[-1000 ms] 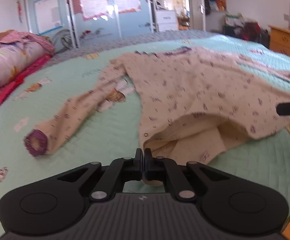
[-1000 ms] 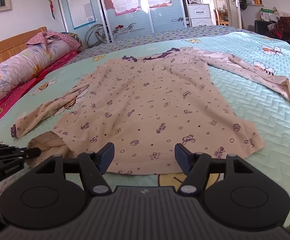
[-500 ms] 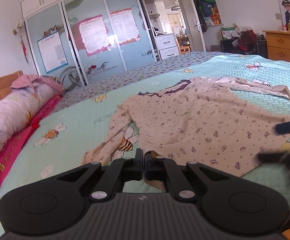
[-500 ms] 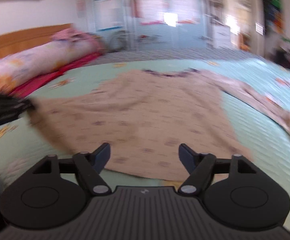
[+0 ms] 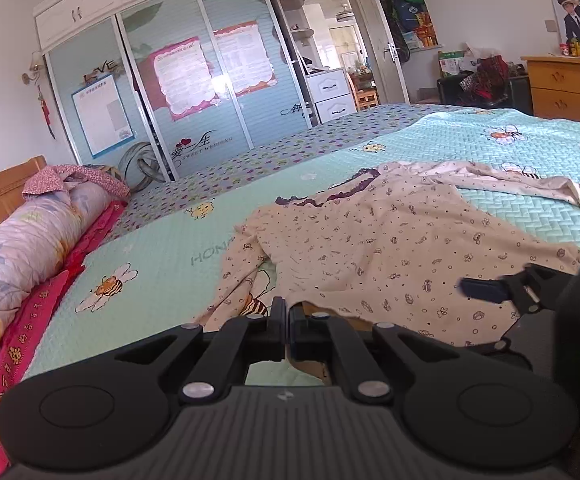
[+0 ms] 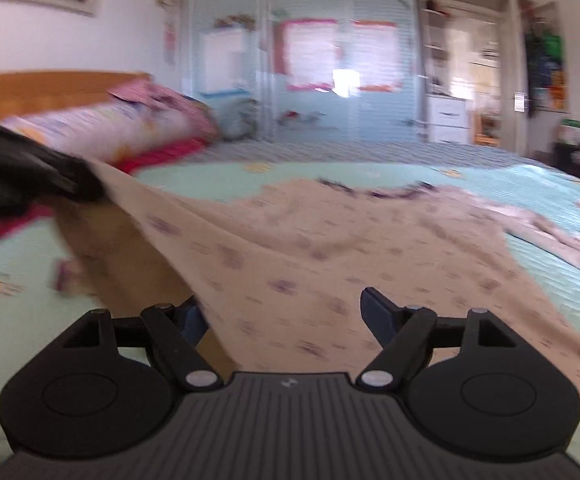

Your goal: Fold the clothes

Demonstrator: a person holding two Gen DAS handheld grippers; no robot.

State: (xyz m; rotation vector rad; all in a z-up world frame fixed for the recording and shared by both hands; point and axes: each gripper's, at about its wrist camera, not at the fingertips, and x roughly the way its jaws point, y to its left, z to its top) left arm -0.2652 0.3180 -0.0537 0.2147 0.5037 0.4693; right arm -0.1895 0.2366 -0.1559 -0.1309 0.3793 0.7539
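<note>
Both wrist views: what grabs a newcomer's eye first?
The beige printed top spread across the middle of the green bedspread, its near hem corner pinched in the shut left tool and lifted off the bed. At the right, the right tool is open, low over the hem. Behind the bed stand wardrobe doors with pink posters.

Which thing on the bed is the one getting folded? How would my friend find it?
Find the big bed with the mint-green quilted cover. Near its middle lies a cream long-sleeved top dotted with tiny purple prints, one hem corner pinched in the left gripper. Unlike the rolled floral pink bedding by the headboard, it is spread out and has a dark purple frilly collar.
</note>
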